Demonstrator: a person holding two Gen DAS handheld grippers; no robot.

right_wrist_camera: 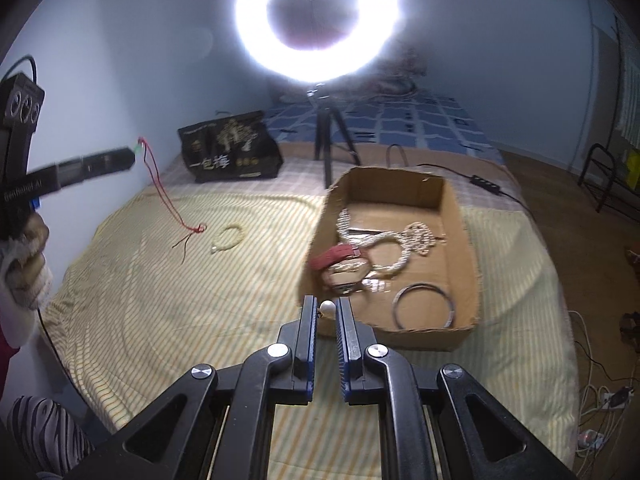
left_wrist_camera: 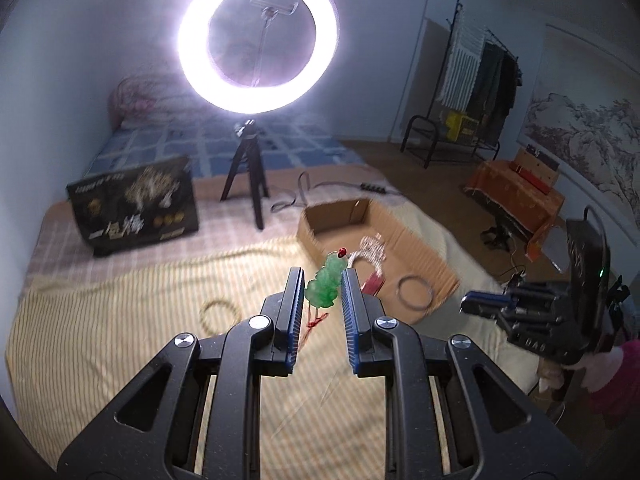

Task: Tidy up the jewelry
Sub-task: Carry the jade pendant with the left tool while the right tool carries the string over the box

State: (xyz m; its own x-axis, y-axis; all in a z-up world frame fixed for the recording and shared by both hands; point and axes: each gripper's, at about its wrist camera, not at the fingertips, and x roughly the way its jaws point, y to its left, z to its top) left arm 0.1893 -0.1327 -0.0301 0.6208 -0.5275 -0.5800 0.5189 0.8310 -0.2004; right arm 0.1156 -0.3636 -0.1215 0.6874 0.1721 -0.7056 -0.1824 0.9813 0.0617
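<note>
Striped yellow bedding (right_wrist_camera: 168, 320) covered the bed under a glaring ring light (right_wrist_camera: 318, 20). The left gripper (left_wrist_camera: 322, 294) held a translucent green pendant (left_wrist_camera: 324, 288) between its fingers, red cord (right_wrist_camera: 164, 188) dangling. The right gripper (right_wrist_camera: 327, 312) pinched a white pearl (right_wrist_camera: 328, 306) beside the cardboard box (right_wrist_camera: 464, 240) holding necklaces (right_wrist_camera: 384, 244) and a bangle (right_wrist_camera: 424, 306). A bead bracelet (right_wrist_camera: 228, 238) lay on the bedding.

Both hand-held grippers were raised, each pinching something.

The left black two-finger gripper (left_wrist_camera: 322, 286) clamped a green carved pendant (left_wrist_camera: 325, 286); the right black two-finger gripper (right_wrist_camera: 327, 307) nipped a small white bead (right_wrist_camera: 327, 306) at its fingertips.
</note>
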